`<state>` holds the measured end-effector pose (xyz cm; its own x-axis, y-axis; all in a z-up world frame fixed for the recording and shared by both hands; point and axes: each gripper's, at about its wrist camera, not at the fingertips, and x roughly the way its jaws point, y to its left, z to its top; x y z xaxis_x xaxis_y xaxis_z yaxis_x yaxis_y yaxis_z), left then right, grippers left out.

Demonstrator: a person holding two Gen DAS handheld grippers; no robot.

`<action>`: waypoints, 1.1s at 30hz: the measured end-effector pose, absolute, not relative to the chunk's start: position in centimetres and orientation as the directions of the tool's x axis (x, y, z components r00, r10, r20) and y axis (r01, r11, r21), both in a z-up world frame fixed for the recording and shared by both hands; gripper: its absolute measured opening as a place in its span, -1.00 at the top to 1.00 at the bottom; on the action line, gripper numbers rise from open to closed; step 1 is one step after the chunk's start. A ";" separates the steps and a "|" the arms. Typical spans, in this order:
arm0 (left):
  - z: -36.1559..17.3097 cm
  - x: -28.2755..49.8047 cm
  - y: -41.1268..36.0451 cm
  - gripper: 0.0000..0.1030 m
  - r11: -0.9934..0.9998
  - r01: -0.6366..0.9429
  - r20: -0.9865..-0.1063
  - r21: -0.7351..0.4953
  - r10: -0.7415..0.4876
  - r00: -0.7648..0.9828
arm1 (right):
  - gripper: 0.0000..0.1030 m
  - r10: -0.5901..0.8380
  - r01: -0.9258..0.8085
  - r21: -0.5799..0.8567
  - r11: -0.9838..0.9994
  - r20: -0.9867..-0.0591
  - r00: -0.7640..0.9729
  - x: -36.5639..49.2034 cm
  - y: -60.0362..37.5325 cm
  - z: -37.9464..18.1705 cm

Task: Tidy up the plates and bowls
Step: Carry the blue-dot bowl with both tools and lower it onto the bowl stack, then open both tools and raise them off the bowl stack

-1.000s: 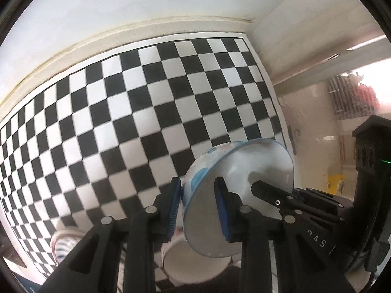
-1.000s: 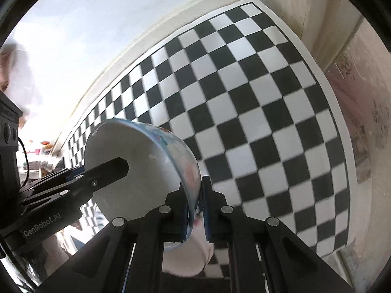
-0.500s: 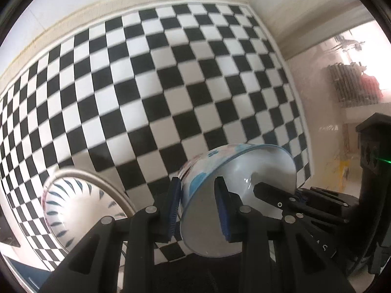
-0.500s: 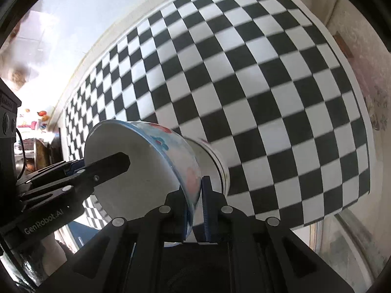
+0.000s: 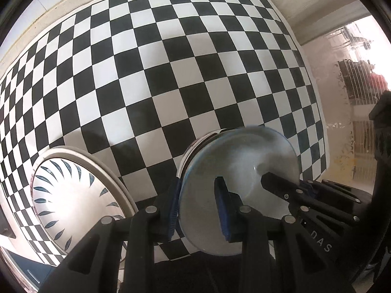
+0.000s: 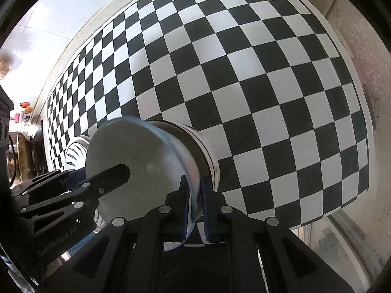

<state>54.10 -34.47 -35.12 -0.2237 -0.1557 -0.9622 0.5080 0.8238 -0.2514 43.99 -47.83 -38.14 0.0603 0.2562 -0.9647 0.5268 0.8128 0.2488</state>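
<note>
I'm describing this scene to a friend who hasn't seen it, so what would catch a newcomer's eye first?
The black-and-white checkered mat fills most of both views. In front of it, a white ceramic bowl with a blue rim is clamped at opposite edges by the left hand-held gripper and the right hand-held gripper, over a white bowl beneath it. A white plate with dark blue leaf marks lies left.

The white bowl, blue at the rim and with a coloured pattern on its outer wall, was tilted with its plain interior facing the cameras, directly over a second white bowl standing on the checkered table. Whether the two touched could not be told. A plate with a radiating ring of dark blue leaf marks lay beside them.
</note>
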 end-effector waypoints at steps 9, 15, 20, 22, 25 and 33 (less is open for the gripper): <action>-34.7 53.9 -34.0 0.50 0.832 0.491 -0.961 -0.258 -0.169 -0.219 | 0.80 0.245 0.526 0.233 0.818 -0.968 0.048 44.9 -47.2 -38.7; -33.8 53.8 -33.1 0.50 0.839 0.480 -0.962 -0.258 -0.178 -0.206 | 0.76 0.236 0.525 0.233 0.818 -0.970 0.063 44.6 -47.3 -37.4; -31.5 53.2 -32.7 0.55 0.831 0.509 -0.974 -0.226 -0.178 -0.141 | 0.70 0.217 0.508 0.230 0.830 -0.972 0.086 43.8 -47.1 -35.5; -30.1 52.8 -32.4 0.55 0.827 0.521 -0.977 -0.212 -0.181 -0.109 | 0.70 0.191 0.492 0.218 0.843 -0.976 0.106 43.4 -46.9 -34.1; -28.2 52.2 -31.9 0.55 0.823 0.538 -0.982 -0.182 -0.176 -0.062 | 0.70 0.171 0.467 0.219 0.857 -0.975 0.143 42.7 -46.4 -31.3; -22.9 49.9 -29.4 0.55 0.813 0.564 -0.982 -0.147 -0.187 0.014 | 0.70 0.082 0.423 0.190 0.886 -0.962 0.260 39.2 -44.4 -23.1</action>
